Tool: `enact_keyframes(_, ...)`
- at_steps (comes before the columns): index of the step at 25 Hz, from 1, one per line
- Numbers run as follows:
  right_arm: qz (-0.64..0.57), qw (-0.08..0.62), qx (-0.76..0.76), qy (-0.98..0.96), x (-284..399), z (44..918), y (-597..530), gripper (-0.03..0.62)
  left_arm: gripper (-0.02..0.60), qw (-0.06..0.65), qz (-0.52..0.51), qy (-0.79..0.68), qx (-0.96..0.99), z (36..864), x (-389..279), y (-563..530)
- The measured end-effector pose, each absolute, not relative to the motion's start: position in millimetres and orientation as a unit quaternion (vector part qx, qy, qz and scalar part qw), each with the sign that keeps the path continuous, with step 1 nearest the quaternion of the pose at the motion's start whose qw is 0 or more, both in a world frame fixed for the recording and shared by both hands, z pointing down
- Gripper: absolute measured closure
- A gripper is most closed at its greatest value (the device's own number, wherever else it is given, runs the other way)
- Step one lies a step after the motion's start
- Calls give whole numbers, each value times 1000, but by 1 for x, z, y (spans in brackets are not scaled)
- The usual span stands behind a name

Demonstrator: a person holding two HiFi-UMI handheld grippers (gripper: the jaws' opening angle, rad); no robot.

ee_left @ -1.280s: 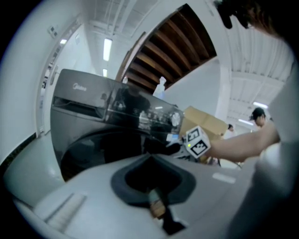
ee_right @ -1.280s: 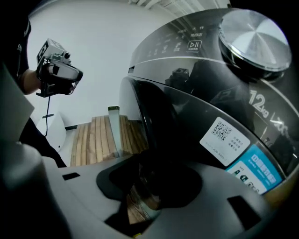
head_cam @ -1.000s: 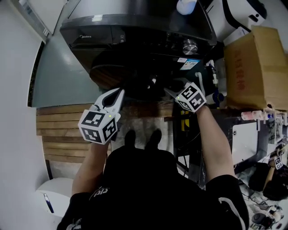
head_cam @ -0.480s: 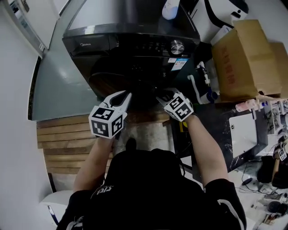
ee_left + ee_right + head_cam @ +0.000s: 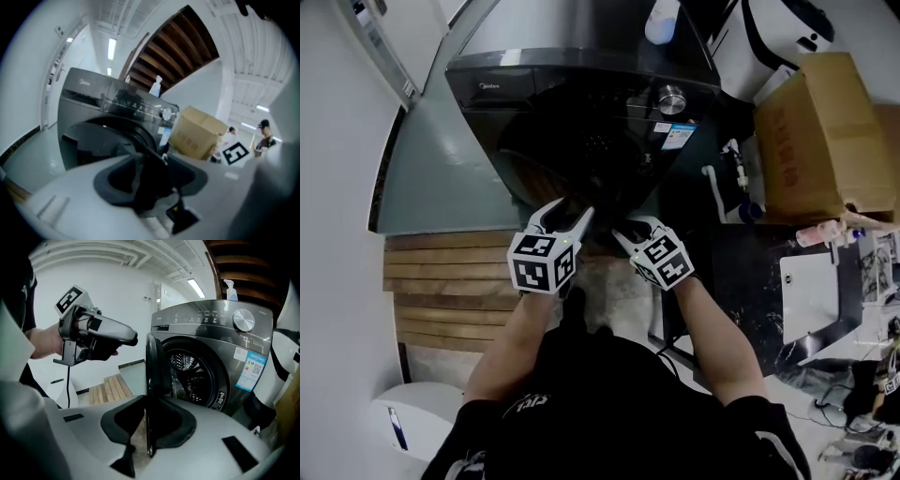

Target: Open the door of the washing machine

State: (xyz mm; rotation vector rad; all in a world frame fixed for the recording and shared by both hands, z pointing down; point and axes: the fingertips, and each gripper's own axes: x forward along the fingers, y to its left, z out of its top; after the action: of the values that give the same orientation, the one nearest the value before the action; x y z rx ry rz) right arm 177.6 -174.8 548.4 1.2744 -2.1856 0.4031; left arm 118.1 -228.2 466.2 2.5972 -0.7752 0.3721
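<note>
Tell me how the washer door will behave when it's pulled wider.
The door is probably rigid: its edge runs straight between the right tongs, which have just been closing. It should swing on its hinge, not slide, as it already stands ajar from the drum. Its glossy rim may be slippery.

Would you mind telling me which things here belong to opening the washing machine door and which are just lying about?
For the job: washing machine; door, standing open.
Lying about: cardboard box; bottle on the machine's top; wooden boards on the floor.
</note>
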Motion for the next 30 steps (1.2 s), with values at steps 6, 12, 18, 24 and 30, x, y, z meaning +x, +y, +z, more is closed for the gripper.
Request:
enact_keyframes(6,181,240,468,-831,143,544,-146,543,331,206,144,-284,925,473,109,-204)
enact_keyframes(12,186,225,425,-857,91,542,-111,545,333,199,149,-320,914,485,78,-186)
enact_keyframes(18,174,224,386,-878,59,541,-83,586,348,216,146,-357,897,495,33,-178)
enact_keyframes(24,183,209,387,-879,62,541,-62,586,434,193,161,-391,886,493,3,-164)
enact_keyframes(30,194,174,425,-867,95,530,-64,586,443,175,177,-413,876,493,-16,-162)
